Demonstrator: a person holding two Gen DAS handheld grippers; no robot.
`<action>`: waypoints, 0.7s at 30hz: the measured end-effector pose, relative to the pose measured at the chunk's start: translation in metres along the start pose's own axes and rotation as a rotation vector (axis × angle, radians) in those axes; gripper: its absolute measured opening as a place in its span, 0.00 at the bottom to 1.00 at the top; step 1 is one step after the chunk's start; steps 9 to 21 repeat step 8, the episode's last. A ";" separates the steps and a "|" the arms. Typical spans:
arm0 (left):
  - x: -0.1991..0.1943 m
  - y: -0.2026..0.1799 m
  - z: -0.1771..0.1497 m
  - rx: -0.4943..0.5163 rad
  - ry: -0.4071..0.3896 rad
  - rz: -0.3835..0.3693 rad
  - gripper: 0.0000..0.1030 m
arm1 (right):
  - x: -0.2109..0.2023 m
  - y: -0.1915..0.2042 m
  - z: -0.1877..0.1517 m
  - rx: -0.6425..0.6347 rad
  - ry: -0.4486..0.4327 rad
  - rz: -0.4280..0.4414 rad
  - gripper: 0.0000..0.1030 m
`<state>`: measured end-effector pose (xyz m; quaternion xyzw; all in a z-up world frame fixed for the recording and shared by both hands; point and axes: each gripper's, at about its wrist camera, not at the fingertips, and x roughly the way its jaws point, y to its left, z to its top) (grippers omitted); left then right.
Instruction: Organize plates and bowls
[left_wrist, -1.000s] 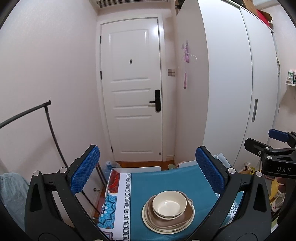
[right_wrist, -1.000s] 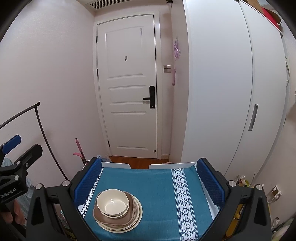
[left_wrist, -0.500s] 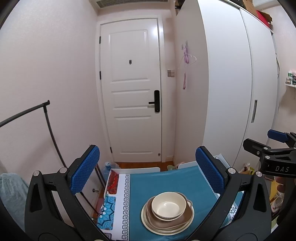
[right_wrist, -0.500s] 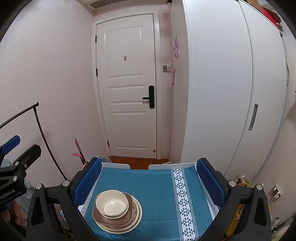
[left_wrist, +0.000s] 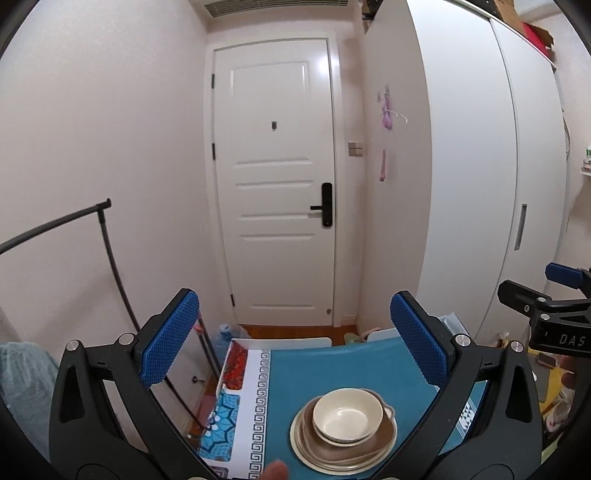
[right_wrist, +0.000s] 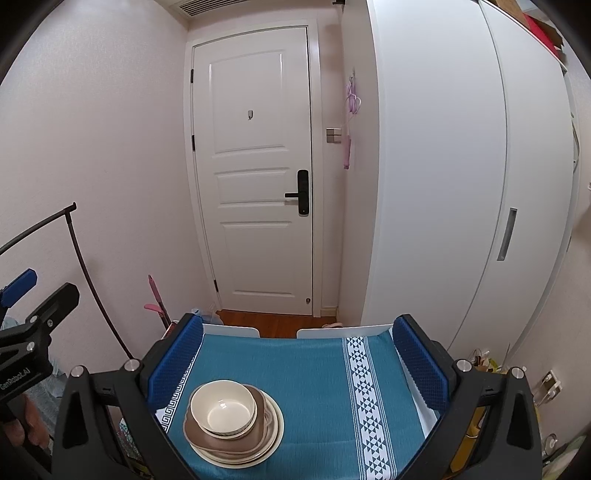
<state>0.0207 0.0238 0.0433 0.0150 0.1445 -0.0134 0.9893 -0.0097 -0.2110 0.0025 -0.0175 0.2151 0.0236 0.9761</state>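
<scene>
A cream bowl (left_wrist: 346, 415) (right_wrist: 222, 408) sits on top of a stack: a brown dish (left_wrist: 380, 435) (right_wrist: 201, 437) under it and a cream plate (left_wrist: 314, 456) (right_wrist: 275, 430) at the bottom. The stack rests on a small table with a teal cloth (left_wrist: 321, 369) (right_wrist: 295, 365). My left gripper (left_wrist: 294, 338) hangs open above and behind the stack, with nothing between its blue pads (left_wrist: 170, 341). My right gripper (right_wrist: 298, 363) is also open and empty, to the right of the stack. Each gripper shows at the edge of the other's view.
A white door (right_wrist: 258, 173) stands straight ahead, with a white wardrobe (right_wrist: 443, 184) on the right. A black clothes rail (left_wrist: 107, 240) rises at the left of the table. Small items lie on the floor around the table legs.
Both views have shifted only slightly; the stack sits a touch lower and further left in each. A fingertip now shows at the bottom edge of the left wrist view.
</scene>
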 end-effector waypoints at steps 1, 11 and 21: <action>0.001 0.000 0.000 -0.003 -0.002 0.005 1.00 | 0.001 0.000 0.000 0.000 0.003 0.000 0.99; 0.016 0.004 -0.002 -0.010 0.015 0.002 1.00 | 0.012 -0.001 0.000 0.007 0.027 -0.008 0.99; 0.016 0.004 -0.002 -0.010 0.015 0.002 1.00 | 0.012 -0.001 0.000 0.007 0.027 -0.008 0.99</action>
